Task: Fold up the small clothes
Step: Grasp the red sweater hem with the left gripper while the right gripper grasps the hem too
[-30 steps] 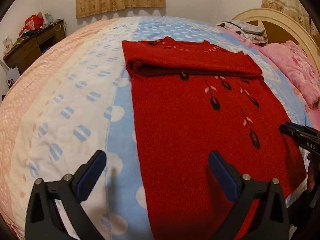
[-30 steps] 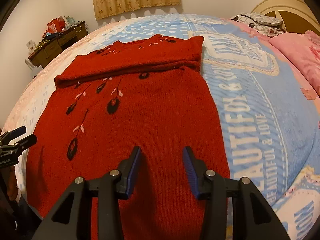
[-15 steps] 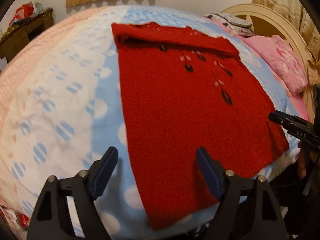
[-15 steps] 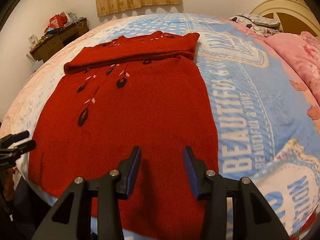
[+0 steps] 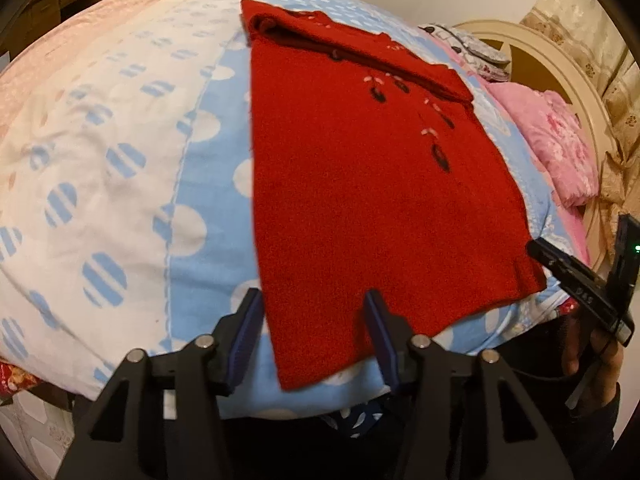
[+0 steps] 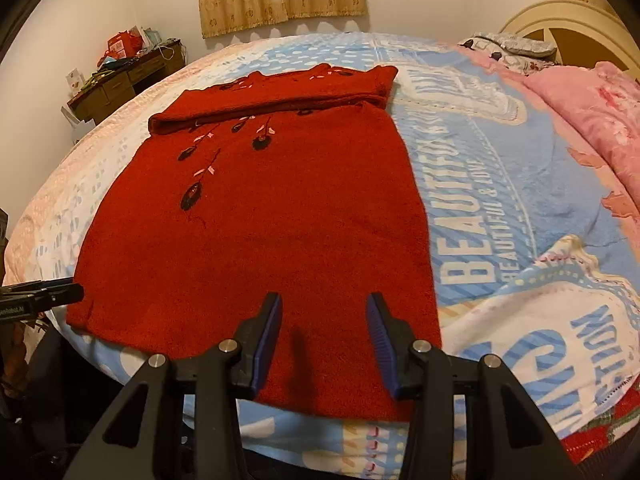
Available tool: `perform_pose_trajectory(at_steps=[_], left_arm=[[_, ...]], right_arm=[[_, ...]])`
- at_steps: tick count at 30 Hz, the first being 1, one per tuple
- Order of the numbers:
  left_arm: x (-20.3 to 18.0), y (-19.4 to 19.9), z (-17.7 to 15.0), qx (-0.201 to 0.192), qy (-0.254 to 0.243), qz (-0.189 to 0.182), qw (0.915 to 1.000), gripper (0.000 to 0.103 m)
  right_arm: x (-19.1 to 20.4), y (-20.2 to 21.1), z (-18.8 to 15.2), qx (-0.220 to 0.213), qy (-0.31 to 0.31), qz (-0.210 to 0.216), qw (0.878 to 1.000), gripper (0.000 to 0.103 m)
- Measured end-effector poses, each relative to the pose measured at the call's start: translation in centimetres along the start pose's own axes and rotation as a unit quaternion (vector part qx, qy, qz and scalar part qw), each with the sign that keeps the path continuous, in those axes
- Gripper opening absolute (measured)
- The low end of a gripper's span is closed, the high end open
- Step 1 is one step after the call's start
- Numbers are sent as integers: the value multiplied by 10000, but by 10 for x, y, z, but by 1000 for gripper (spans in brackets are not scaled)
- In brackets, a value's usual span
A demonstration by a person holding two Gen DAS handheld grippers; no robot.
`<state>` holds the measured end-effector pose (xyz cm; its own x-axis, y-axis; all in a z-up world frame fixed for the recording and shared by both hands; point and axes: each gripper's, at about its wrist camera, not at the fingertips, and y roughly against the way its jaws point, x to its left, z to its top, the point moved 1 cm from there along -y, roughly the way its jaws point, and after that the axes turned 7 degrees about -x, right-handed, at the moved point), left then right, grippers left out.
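Red knit sweater (image 6: pixel 256 248), one, lies on a bedspread (image 6: pixel 520 200) printed "BEAUTIFUL & LOVE". Left gripper (image 5: pixel 314 334), jaws just narrowing, straddles its hem corner unclamped. Right gripper (image 6: pixel 324 338) hovers unclenched over the hem.

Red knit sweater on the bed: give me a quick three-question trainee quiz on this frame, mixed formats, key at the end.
1. True or false: the far end of the red knit sweater with dark leaf embroidery is already folded over.
2. Which hem corner does the left hand-held gripper frame? A: the sweater's left corner; B: its right corner; C: neither.
3. Fill in: the sweater lies on a blue and white ___ printed with lettering.

Key: 1 true. 2 A; its jaws have just been closing, with the hem edge between them but not yet pinched. 3 bedspread.
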<state>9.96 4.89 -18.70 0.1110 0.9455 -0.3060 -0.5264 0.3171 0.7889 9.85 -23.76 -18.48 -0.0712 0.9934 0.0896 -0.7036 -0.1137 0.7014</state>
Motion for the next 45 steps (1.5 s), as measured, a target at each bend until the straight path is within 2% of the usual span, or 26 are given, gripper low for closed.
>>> perform_pose_trajectory(at_steps=[6, 9, 11, 13, 18, 19, 25, 29, 35, 37, 39, 40, 41, 42, 43, 45], left_arm=[[-4, -2, -6, 32, -82, 82, 9999, 52], [-3, -1, -8, -1, -137, 167, 9998, 45], [-4, 1, -8, -55, -215, 256, 9994, 24], [-5, -1, -8, 1, -217, 139, 9997, 13], [-3, -3, -9, -3, -151, 147, 9998, 15], [-2, -3, -8, -1, -102, 129, 9999, 19], [-2, -4, -9, -1, -5, -47, 10000, 26], [-4, -2, -9, -45, -173, -10, 9998, 15], [-1, -4, -9, -63, -58, -58, 9999, 15], [-1, -4, -10, -75, -50, -36, 10000, 19], [-1, -3, -10, -91, -50, -56, 9999, 19], [0, -2, -11, -99, -84, -77, 9999, 15], [1, 0, -10, -123, -110, -86, 9998, 10], [2, 3, -9, -159, -105, -121, 9997, 10], [4, 6, -8, -219, -81, -180, 9996, 9], [7, 18, -2, -447, -48, -293, 9986, 9]], right_arm=[[-11, 4, -7, 43, -188, 37, 9998, 45], [-19, 7, -10, 69, -307, 16, 9995, 45], [-26, 10, -12, 61, -360, -78, 9993, 45], [-30, 14, -14, 61, -388, -104, 9992, 45], [-41, 20, -18, 87, -490, -183, 9986, 45], [-42, 20, -18, 96, -513, -186, 9985, 45], [-52, 20, -23, 187, -712, -173, 9971, 45], [-52, 18, -25, 218, -743, -125, 9969, 45], [-55, 9, -31, 342, -850, -98, 9957, 45], [-53, 6, -33, 376, -852, -60, 9956, 45], [-51, 3, -36, 434, -832, 19, 9956, 45], [-50, 2, -36, 452, -835, 42, 9955, 45], [-51, 1, -37, 473, -858, 72, 9952, 42], [-51, 1, -38, 486, -873, 110, 9949, 21], [-52, 2, -38, 489, -900, 177, 9946, 8], [-55, 7, -36, 393, -991, 274, 9939, 7]])
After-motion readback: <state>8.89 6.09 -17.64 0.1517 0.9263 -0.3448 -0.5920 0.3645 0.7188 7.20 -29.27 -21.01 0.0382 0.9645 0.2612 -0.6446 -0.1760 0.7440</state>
